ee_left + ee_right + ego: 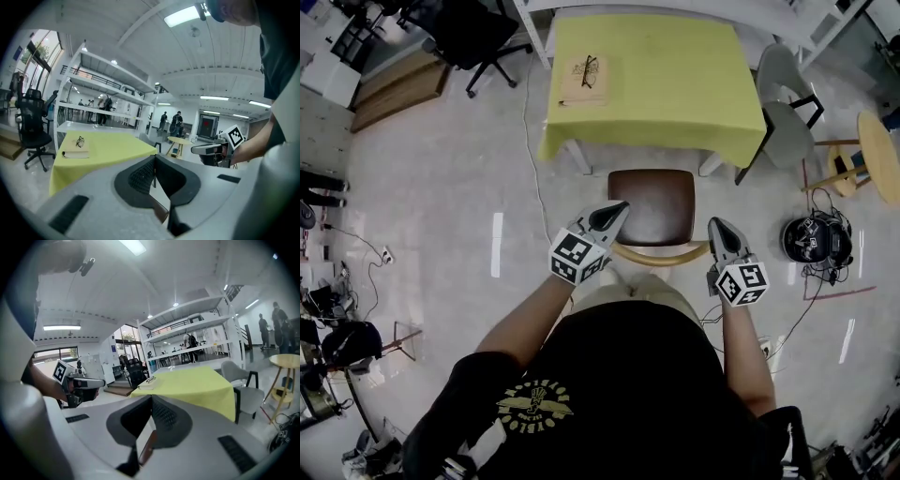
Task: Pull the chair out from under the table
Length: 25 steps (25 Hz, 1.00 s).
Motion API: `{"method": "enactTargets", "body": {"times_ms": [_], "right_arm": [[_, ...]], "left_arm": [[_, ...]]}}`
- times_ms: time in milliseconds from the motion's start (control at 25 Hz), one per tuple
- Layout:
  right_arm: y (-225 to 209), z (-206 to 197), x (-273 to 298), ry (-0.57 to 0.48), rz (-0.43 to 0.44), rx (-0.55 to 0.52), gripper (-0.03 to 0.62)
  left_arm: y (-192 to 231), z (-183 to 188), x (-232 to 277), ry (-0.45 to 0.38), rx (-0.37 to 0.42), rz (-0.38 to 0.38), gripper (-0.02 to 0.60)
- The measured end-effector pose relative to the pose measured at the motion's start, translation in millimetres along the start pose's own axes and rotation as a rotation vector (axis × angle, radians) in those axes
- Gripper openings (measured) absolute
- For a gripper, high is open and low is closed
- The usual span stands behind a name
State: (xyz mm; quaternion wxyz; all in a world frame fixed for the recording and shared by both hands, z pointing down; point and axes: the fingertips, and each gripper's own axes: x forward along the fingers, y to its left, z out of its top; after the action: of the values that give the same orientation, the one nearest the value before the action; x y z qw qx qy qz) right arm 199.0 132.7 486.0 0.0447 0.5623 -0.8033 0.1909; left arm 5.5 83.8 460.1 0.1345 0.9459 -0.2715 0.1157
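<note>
The left gripper (153, 163) has its jaws closed pad to pad with nothing between them. The right gripper (151, 401) is likewise closed and empty. Both are held side by side, pointing forward toward the table (675, 84).

Between and below the two tips stands the chair (652, 206), brown seat up, with its curved wooden backrest (661, 253) nearest the person. In the head view the left tip overlaps the seat's left edge, and the right tip lies just off the backrest's right end. Contact with the chair cannot be told.

Just ahead, the seat's front edge meets the near edge of the yellow-clothed table. Farther ahead, on the table's left part, a notebook (585, 84) carries spectacles (589, 69). Right of the right gripper stands a grey chair (787, 117).
</note>
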Motion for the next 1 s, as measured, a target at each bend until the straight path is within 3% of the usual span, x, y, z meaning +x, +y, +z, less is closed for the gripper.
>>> {"method": "enactTargets", "body": {"times_ms": [120,400,800,1000], "right_arm": [[8,20,-5,-0.036,0.006,-0.015,0.011],[22,56,-10,-0.097,-0.014,-0.063,0.011],[38,76,-23,-0.125,-0.046,-0.095,0.011],[44,92,-30,-0.141,-0.051,-0.114,0.011]], "left_arm": [[9,15,-12,-0.001,0.025,0.033,0.009],[20,62,-34,-0.112,0.089,0.052,0.010],[25,86,-59,-0.175,0.138,0.082,0.009],[40,88,-78,-0.182,0.105,0.115,0.009]]}}
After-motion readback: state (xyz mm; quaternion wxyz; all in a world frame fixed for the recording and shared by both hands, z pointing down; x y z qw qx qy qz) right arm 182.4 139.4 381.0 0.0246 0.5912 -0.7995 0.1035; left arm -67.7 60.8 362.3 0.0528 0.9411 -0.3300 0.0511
